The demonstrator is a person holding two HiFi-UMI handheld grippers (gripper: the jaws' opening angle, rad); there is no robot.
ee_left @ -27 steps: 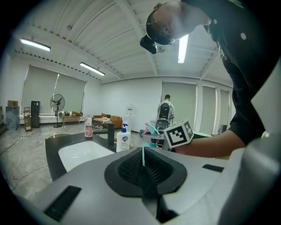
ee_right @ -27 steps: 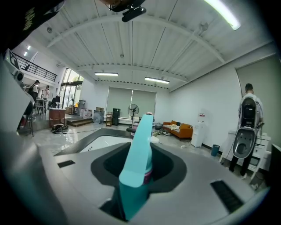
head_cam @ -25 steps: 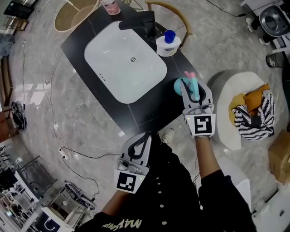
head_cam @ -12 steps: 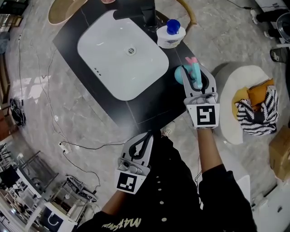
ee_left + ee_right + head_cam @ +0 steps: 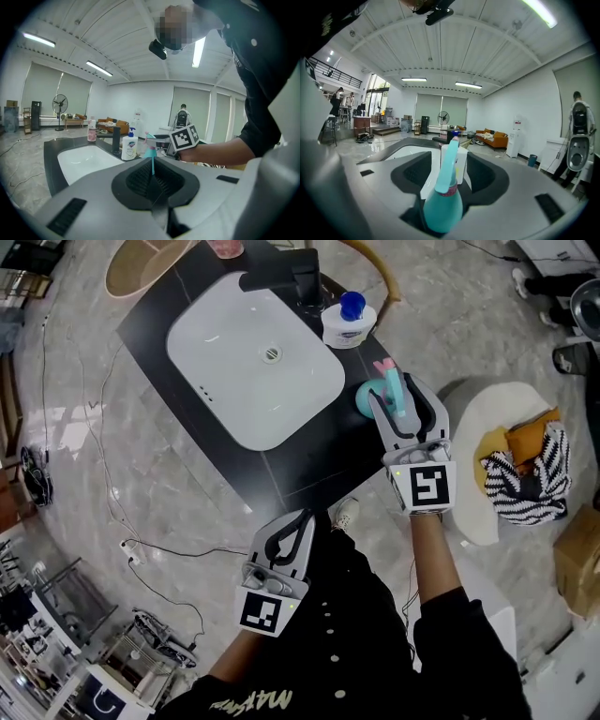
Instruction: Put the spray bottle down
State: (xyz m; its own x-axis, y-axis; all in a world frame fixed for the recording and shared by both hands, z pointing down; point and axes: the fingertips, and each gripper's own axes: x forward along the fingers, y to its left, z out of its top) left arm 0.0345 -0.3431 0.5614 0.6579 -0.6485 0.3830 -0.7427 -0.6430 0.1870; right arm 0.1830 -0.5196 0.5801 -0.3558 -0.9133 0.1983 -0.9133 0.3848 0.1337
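The right claw (image 5: 396, 394) is opening, its jaws now loose around the teal plastic spray bottle (image 5: 367, 401), which seems to stand on the black tabletop (image 5: 309, 457) beside the white sink (image 5: 225, 381), so only backing away looks left, while the left claw (image 5: 302, 519) idles with its jaws together.

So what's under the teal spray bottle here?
The black countertop beside the sink. The spray bottle's body covers its base, so contact is unseen; it is between the right gripper's opening jaws.

A soap bottle (image 5: 348, 322) stands beside the white basin (image 5: 225, 381).
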